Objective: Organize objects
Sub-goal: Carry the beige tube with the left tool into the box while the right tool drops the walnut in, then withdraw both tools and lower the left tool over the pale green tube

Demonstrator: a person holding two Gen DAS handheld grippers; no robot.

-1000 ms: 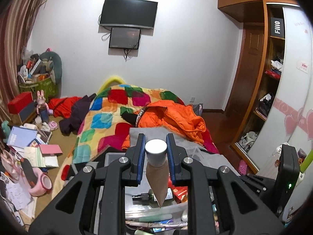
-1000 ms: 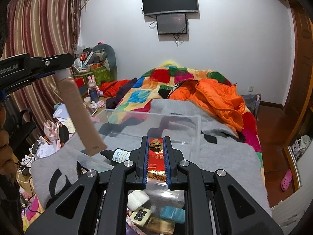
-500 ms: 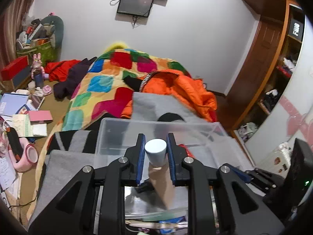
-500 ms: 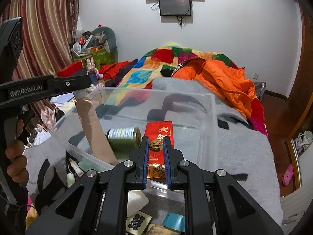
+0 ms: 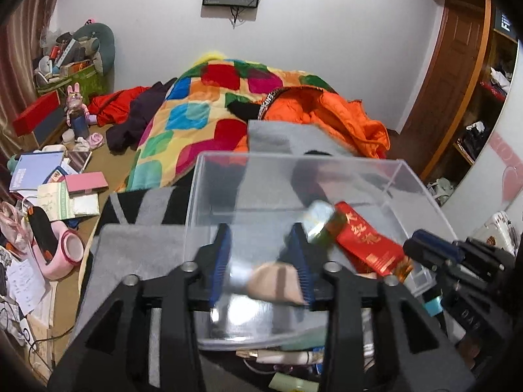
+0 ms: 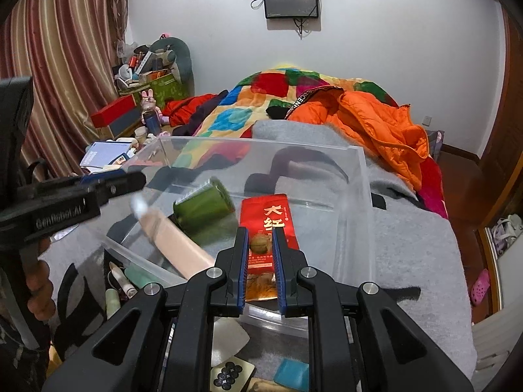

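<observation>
A clear plastic bin (image 6: 358, 176) stands on a grey blanket (image 6: 408, 251). Inside lie a green can (image 6: 202, 207), a red packet (image 6: 269, 219) and a beige tube with a white cap (image 6: 173, 241). My left gripper (image 5: 261, 254) is open over the bin's near wall; the blurred beige tube (image 5: 274, 282) lies loose below its fingers. My right gripper (image 6: 260, 245) is shut on a brown walnut (image 6: 260, 241) above the bin's near edge. The can (image 5: 318, 222) and packet (image 5: 366, 238) also show in the left wrist view.
Small items lie in front of the bin: tubes (image 6: 121, 281), a button card (image 6: 230, 375), a teal block (image 6: 291, 372). A bed with a colourful quilt (image 6: 261, 98) and an orange jacket (image 6: 369, 121) is behind. Clutter covers the floor at left (image 5: 55, 192).
My left gripper opened and let go of the beige tube, which dropped into the bin. The green can rolled. My right gripper moved forward over the bin with the walnut.
</observation>
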